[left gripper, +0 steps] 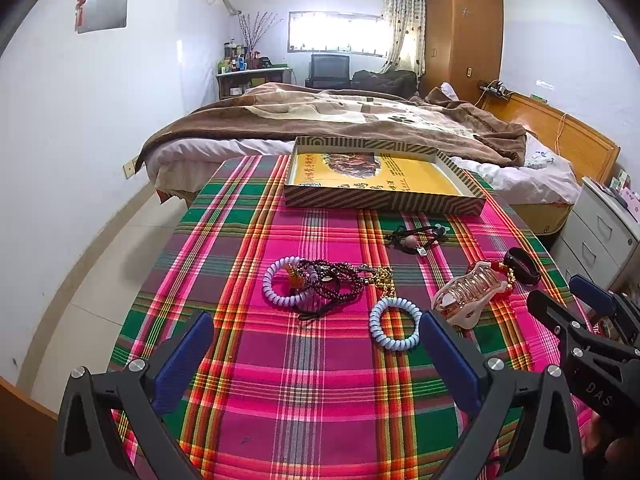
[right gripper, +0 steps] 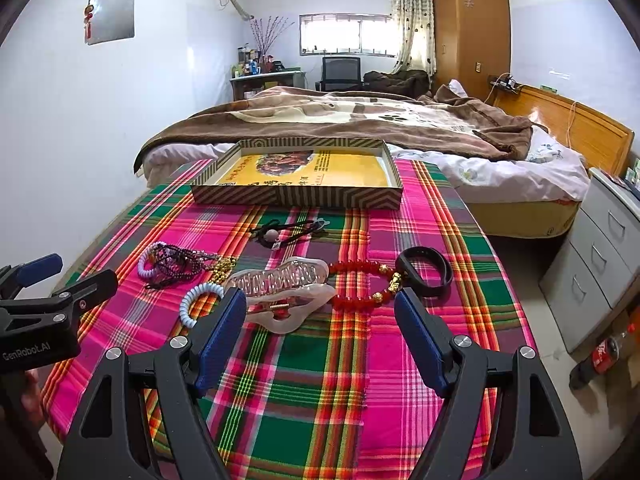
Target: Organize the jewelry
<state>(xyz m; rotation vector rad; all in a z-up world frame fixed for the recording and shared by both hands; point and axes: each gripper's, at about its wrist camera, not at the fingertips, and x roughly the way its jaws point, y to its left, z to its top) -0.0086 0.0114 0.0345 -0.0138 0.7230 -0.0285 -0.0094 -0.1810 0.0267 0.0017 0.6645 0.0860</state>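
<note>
Both claws hang spread wide and empty over the plaid-covered table [left gripper: 320, 380]; the left claw [left gripper: 316, 356] sits near a pale coiled bracelet [left gripper: 394, 326]; the right claw [right gripper: 320, 320] frames a clear hair clip [right gripper: 282, 294] and red bead bracelet [right gripper: 356, 284]; the striped tray [right gripper: 296, 196] lies beyond, at the far edge.
</note>
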